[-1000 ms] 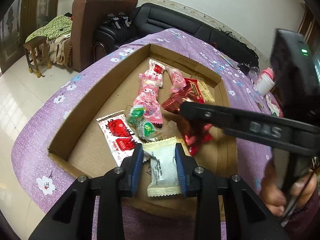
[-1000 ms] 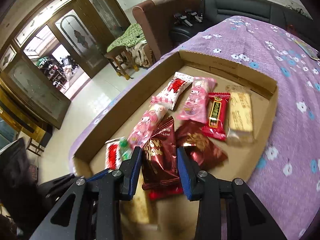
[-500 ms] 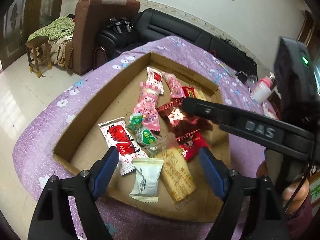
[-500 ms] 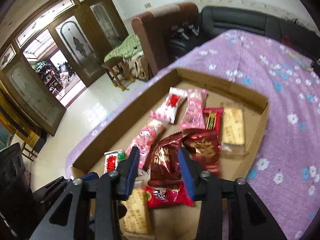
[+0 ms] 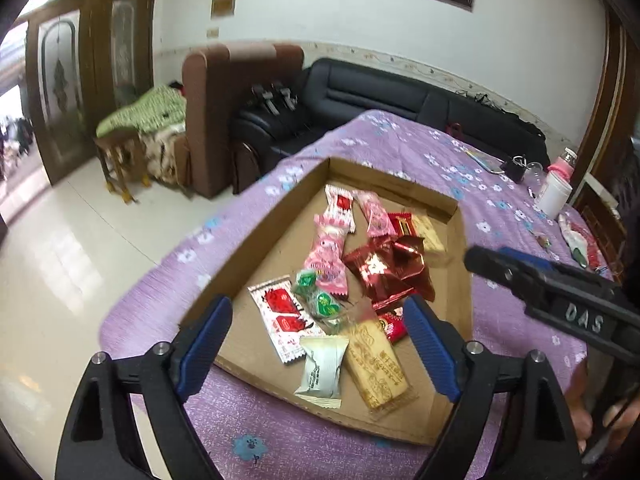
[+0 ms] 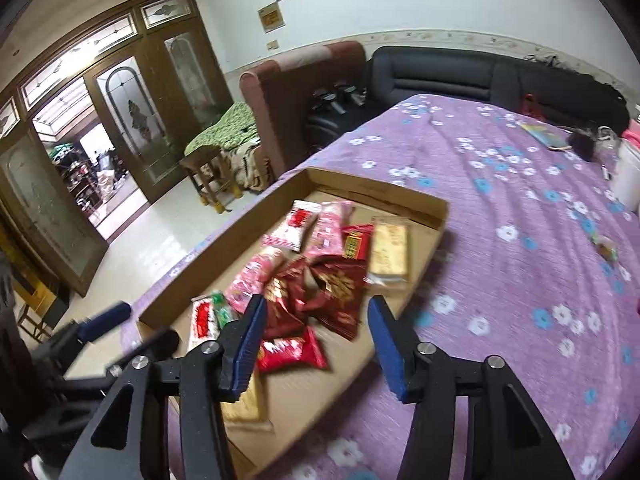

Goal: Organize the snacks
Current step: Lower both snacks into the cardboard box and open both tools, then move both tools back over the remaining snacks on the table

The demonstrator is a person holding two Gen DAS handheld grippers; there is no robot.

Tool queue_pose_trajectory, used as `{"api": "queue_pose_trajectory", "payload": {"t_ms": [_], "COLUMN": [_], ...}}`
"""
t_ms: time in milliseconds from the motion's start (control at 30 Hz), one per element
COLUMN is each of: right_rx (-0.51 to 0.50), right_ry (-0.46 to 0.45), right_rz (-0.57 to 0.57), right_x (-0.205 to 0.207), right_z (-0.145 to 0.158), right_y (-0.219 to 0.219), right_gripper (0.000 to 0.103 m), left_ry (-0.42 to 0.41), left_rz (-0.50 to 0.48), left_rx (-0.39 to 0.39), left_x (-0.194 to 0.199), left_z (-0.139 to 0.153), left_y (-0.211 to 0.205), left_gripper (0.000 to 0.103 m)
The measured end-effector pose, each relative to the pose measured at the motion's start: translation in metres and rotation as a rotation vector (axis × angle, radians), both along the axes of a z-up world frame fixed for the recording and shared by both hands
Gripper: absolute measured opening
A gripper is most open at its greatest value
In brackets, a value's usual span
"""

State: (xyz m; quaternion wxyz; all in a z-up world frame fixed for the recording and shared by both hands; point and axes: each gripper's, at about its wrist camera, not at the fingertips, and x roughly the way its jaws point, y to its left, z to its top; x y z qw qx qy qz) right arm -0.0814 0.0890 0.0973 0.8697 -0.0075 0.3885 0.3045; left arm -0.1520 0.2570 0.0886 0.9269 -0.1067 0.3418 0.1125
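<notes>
A shallow brown cardboard tray [image 5: 280,236] sat on the purple flowered cloth of the counter [image 5: 400,148], holding crinkly foil and plastic snack packets [image 5: 384,268]. A white pillow-shaped wrapper [image 5: 322,368] lay near its front edge, freed from the left claw [image 5: 320,344], whose jaws were opening, empty. The right claw [image 6: 316,340], empty too, was also opening, having let go the dark red foil pack [image 6: 280,300].

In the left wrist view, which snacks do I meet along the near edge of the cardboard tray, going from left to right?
red-and-white packet → white packet → beige biscuit packet, all lying in the cardboard tray.
</notes>
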Motion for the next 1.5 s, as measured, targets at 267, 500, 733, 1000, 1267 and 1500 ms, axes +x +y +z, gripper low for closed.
{"api": "queue_pose_trajectory", "payload": {"t_ms": [267, 500, 733, 1000, 1267, 1500], "right_rx": [-0.052, -0.06, -0.039, -0.029, -0.029, -0.019], "right_ry": [-0.025, -0.043, -0.042, -0.043, -0.035, -0.007], "right_rz": [-0.037, -0.052, -0.075, -0.096, -0.147, -0.224], "right_x": [-0.021, -0.036, -0.04, -0.041, -0.036, -0.022], "right_z": [-0.008, -0.007, -0.006, -0.005, -0.006, -0.009], "right_y": [-0.028, -0.045, -0.064, -0.084, -0.118, -0.159], "right_gripper": [0.063, 0.065, 0.068, 0.068, 0.069, 0.069], "left_ry": [-0.001, 0.004, 0.014, 0.021, 0.044, 0.071], "left_rz": [-0.026, -0.062, -0.093, -0.133, -0.174, -0.218], "left_rx": [0.121, 0.161, 0.189, 0.23, 0.253, 0.267], "left_x": [-0.007, -0.008, -0.01, -0.008, 0.0, 0.013], "left_z": [0.009, 0.014, 0.018, 0.022, 0.018, 0.014], "left_y": [-0.03, -0.051, -0.071, -0.095, -0.115, -0.129], "left_gripper": [0.088, 0.088, 0.088, 0.088, 0.088, 0.088]}}
